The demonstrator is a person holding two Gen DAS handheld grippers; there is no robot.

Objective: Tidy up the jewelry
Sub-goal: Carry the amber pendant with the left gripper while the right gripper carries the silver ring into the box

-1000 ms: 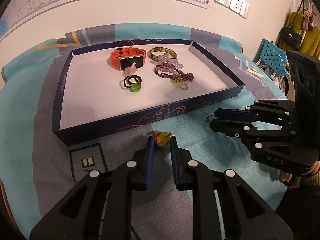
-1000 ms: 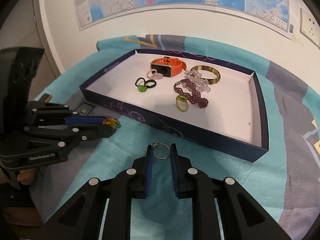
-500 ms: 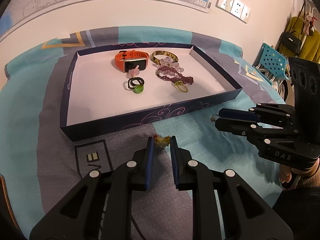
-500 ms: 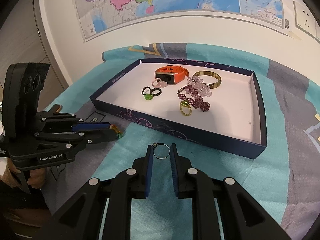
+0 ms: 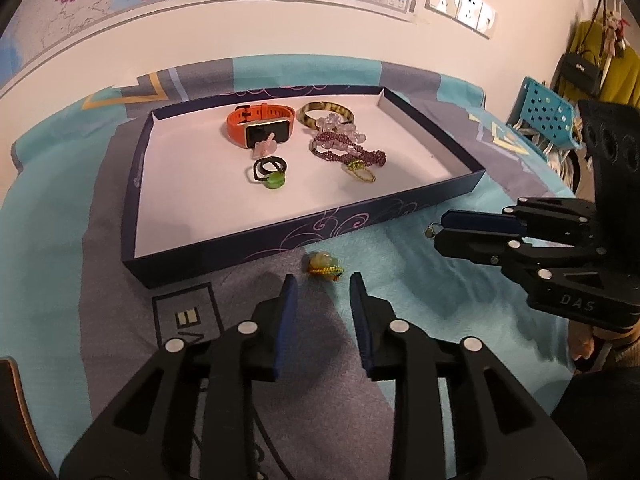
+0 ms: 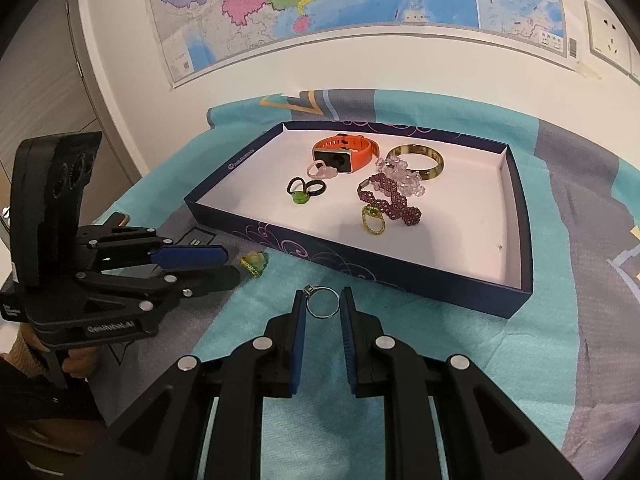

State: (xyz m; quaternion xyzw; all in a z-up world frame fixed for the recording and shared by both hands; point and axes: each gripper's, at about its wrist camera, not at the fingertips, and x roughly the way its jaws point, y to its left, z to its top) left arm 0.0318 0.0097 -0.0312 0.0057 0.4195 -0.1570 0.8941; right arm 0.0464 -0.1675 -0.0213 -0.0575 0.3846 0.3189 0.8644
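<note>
Change: the left gripper [image 5: 322,296] has spread its fingers, and the yellow-green ring [image 5: 323,265] it pinched a second ago now lies loose on the cloth, just ahead of the tips
Meaning: the ring has landed outside the tray [image 5: 288,232], close to its front wall (a slip, by my guess, not a placement), so it needs picking up again before it can join the rest
Left gripper: released, jaws well apart, touching nothing; the ring sits lower centre of its view, between the tips and the tray wall
Right gripper [image 6: 323,307]: partly closed, clenched on the silver ring [image 6: 323,302], whose band is caught between the blue pads just below centre of the frame
Tray contents: orange watch [image 6: 346,153], bangle [image 6: 418,161], purple beaded bracelet [image 6: 390,199] and small rings, clustered toward the far side
Surface: teal and grey cloth [image 6: 560,280] beneath everything
Next: regrasp the dropped ring, carry both rings over the wall
</note>
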